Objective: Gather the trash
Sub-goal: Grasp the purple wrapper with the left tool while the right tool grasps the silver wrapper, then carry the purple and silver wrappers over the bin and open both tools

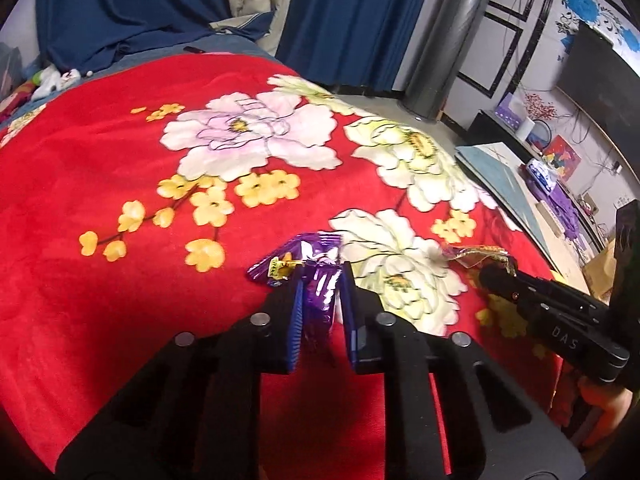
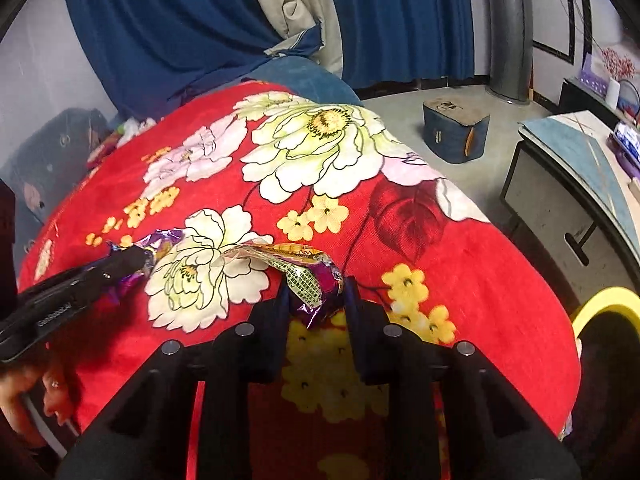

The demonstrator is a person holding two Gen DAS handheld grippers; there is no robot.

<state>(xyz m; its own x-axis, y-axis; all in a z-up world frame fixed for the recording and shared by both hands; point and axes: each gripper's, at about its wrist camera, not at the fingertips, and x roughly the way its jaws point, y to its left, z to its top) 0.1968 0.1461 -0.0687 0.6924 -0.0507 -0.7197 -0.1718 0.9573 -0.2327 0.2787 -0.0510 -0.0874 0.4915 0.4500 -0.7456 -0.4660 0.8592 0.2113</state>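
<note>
Red floral blanket (image 1: 120,160) is carrying both wrappers: you are pinching the purple wrapper (image 1: 316,280) in your left claw (image 1: 322,280) and the printed wrapper (image 2: 312,280) in your right claw (image 2: 316,292) (neither binned yet).

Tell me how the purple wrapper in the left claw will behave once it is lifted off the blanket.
The purple wrapper looks like thin crinkled foil, so it will probably flop and droop rather than hold its shape. It appears empty and flattened, so likely very light. Its glossy surface may slip, though the left claw is pinching it between ribbed pads, which should help.
</note>
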